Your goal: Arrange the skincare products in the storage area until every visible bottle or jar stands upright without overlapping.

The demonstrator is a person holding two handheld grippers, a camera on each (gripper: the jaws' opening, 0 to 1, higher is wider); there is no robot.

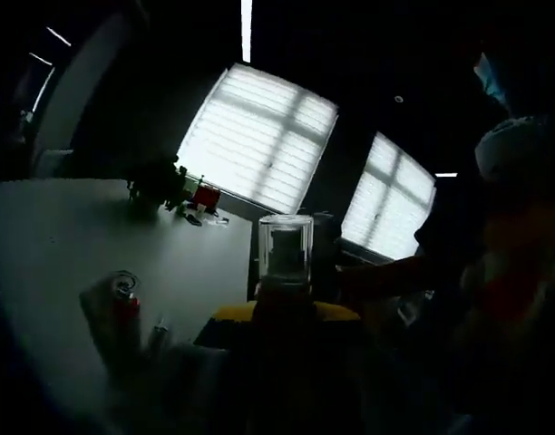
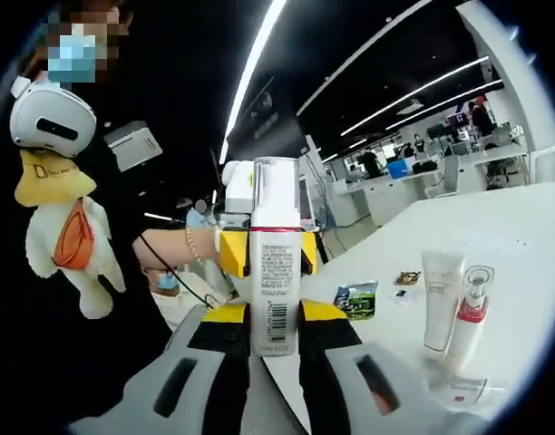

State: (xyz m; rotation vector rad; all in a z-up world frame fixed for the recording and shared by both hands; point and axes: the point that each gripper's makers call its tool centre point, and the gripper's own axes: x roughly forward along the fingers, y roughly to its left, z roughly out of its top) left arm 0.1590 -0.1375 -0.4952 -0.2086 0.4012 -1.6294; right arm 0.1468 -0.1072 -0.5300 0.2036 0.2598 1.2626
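Note:
A white bottle [image 2: 276,272] with a clear cap and a red band stands upright between the yellow-and-black jaws of my right gripper [image 2: 276,319], which is shut on its lower body. My left gripper [image 2: 270,254] faces it from behind, its yellow jaws pressed to both sides of the same bottle. In the dark left gripper view the bottle [image 1: 285,245] rises above the yellow jaw tips of the left gripper [image 1: 285,314]. A white tube [image 2: 441,299] and a red-collared pump bottle [image 2: 471,313] stand on the white table [image 2: 522,236] to the right.
A green packet [image 2: 356,299], a small dark item [image 2: 406,277] and a small box [image 2: 459,390] lie on the table. A plush toy [image 2: 69,227] hangs at the left by a person's hand [image 2: 182,245]. More items [image 1: 182,192] sit at the table's far end; products [image 1: 119,313] are nearer.

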